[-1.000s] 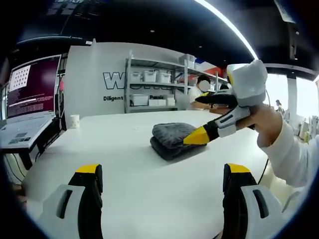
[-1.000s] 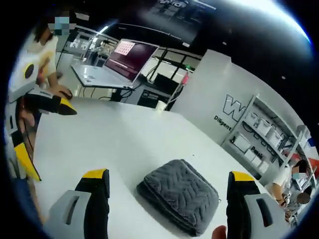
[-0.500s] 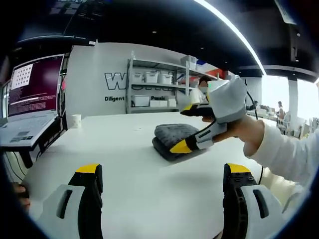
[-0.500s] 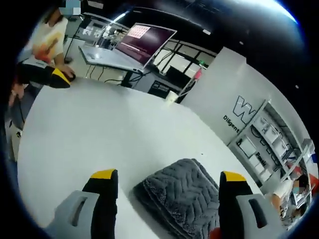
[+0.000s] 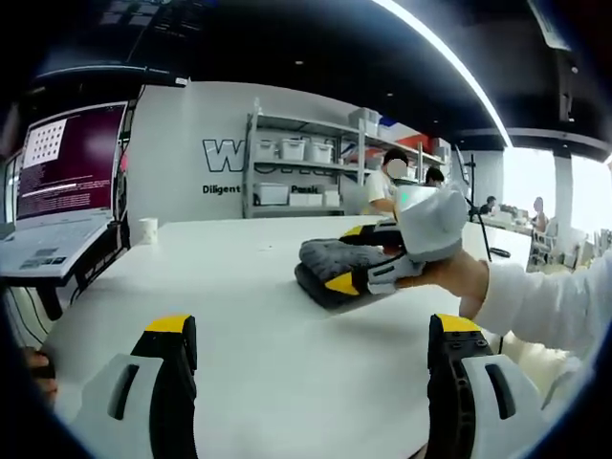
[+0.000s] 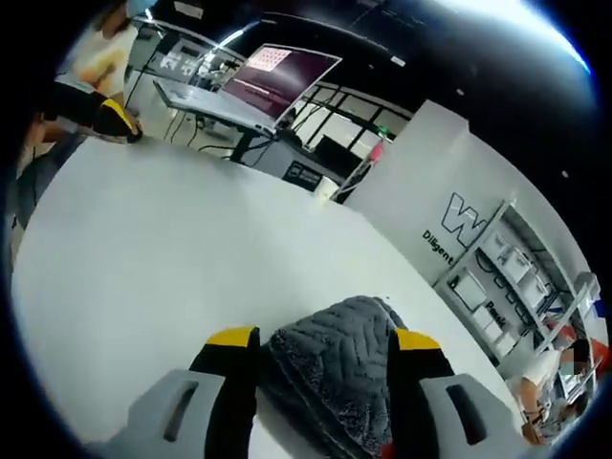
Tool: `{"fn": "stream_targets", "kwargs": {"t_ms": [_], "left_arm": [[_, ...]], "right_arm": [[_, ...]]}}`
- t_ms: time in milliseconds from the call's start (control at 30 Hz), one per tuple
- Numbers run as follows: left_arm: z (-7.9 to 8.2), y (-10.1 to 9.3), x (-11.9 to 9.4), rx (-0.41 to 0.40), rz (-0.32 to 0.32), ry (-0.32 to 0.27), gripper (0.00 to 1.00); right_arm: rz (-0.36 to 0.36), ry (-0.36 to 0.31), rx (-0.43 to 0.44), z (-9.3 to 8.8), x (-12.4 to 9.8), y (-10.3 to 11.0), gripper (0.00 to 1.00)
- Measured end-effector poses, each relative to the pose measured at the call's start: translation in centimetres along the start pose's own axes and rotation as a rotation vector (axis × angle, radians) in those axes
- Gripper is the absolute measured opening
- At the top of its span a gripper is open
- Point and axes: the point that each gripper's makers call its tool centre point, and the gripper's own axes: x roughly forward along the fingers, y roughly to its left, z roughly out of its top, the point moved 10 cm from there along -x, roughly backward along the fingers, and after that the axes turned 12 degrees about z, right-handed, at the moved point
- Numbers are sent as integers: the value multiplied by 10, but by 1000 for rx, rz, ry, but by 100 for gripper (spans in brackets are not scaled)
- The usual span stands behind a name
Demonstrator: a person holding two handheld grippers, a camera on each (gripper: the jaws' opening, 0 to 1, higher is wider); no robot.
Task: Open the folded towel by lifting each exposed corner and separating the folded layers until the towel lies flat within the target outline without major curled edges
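Note:
The folded grey quilted towel (image 5: 325,254) lies on the white table (image 5: 220,287) right of centre. In the left gripper view my right gripper (image 5: 349,257), held by a hand in a white sleeve, has one yellow tip above and one below the towel's near side. From the right gripper view the towel (image 6: 330,359) fills the gap between the drawn-in jaws of my right gripper (image 6: 325,339). Low over the table's near edge, my left gripper (image 5: 314,327) stands open with nothing between its jaws. It also shows far off as my left gripper (image 6: 113,117) at the table's other side.
An open laptop (image 5: 57,186) with a purple screen sits at the table's left, a paper cup (image 5: 145,230) beside it. Metal shelves with white bins (image 5: 306,177) line the back wall, and people stand beyond the table. Bare tabletop (image 6: 163,239) stretches between the grippers.
My right gripper has come down onto the towel and its jaws have narrowed around it. The left gripper has stayed open in place.

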Motion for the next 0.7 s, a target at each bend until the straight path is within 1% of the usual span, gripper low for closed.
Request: {"fn": "stream_targets", "kwargs": {"t_ms": [133, 233, 300, 367, 467, 600, 700], "left_arm": [[0, 0, 0, -2, 0, 0, 100], [-1, 0, 0, -2, 0, 2, 100], [-1, 1, 1, -3, 0, 2, 100], [-1, 1, 1, -3, 1, 2, 100], [-1, 1, 0, -4, 2, 2, 100], [-1, 2, 0, -4, 4, 2, 100], [0, 2, 0, -5, 4, 2, 100]], "right_arm": [[18, -16, -1, 1, 1, 2, 38], [24, -11, -17, 0, 3, 6, 34], [28, -7, -43, 1, 4, 8, 27], [29, -4, -48, 1, 5, 9, 23], [36, -4, -39, 1, 6, 11, 20], [34, 22, -87, -1, 10, 15, 14], [27, 26, -98, -2, 10, 14, 11]]}}
